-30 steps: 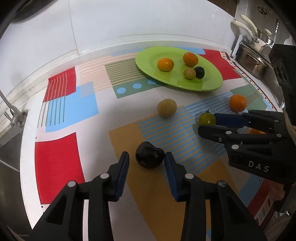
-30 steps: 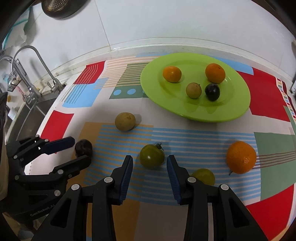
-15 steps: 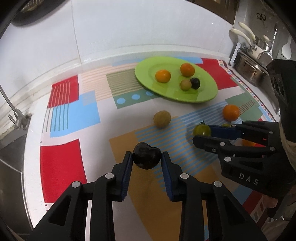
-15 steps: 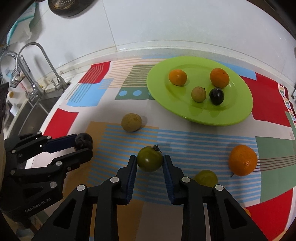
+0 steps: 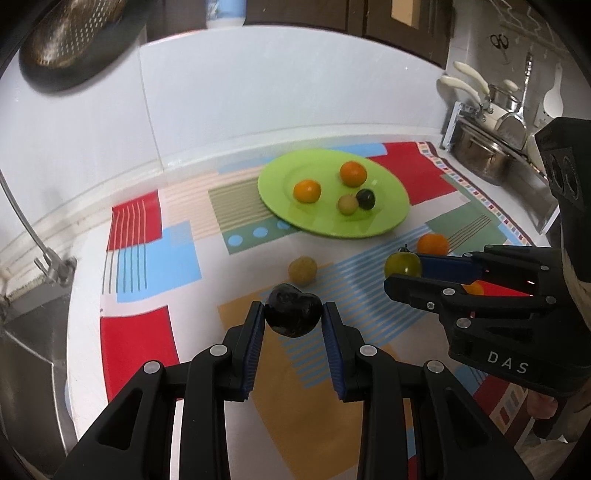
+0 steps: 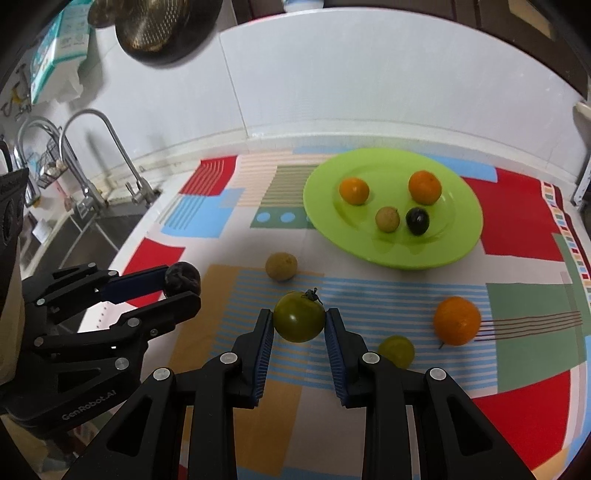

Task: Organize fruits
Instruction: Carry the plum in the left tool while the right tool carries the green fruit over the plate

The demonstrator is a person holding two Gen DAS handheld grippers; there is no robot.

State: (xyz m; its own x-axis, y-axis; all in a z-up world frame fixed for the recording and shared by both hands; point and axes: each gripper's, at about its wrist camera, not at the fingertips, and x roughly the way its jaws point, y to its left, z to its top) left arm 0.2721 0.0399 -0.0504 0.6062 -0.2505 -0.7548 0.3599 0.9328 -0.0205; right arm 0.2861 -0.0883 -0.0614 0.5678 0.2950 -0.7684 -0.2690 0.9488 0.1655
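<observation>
My left gripper [image 5: 293,317] is shut on a dark purple fruit [image 5: 293,314] and holds it above the patterned mat. My right gripper [image 6: 299,325] is shut on a green tomato [image 6: 299,321], also lifted off the mat. Each gripper shows in the other view, the right gripper [image 5: 400,273] and the left gripper [image 6: 184,284]. A green plate [image 6: 458,243] at the back holds two oranges, a tan fruit and a dark fruit. Loose on the mat lie a tan fruit [image 6: 281,266], an orange [image 6: 457,320] and a small green fruit [image 6: 396,350].
A sink with a curved tap [image 6: 99,155] lies to the left of the mat. Steel pots [image 5: 484,155] stand on the right. A white tiled wall runs behind the plate. A colander [image 6: 159,26] hangs above.
Both grippers closed on their fruits, the left on the dark fruit and the right on the green tomato, and lifted them off the mat.
</observation>
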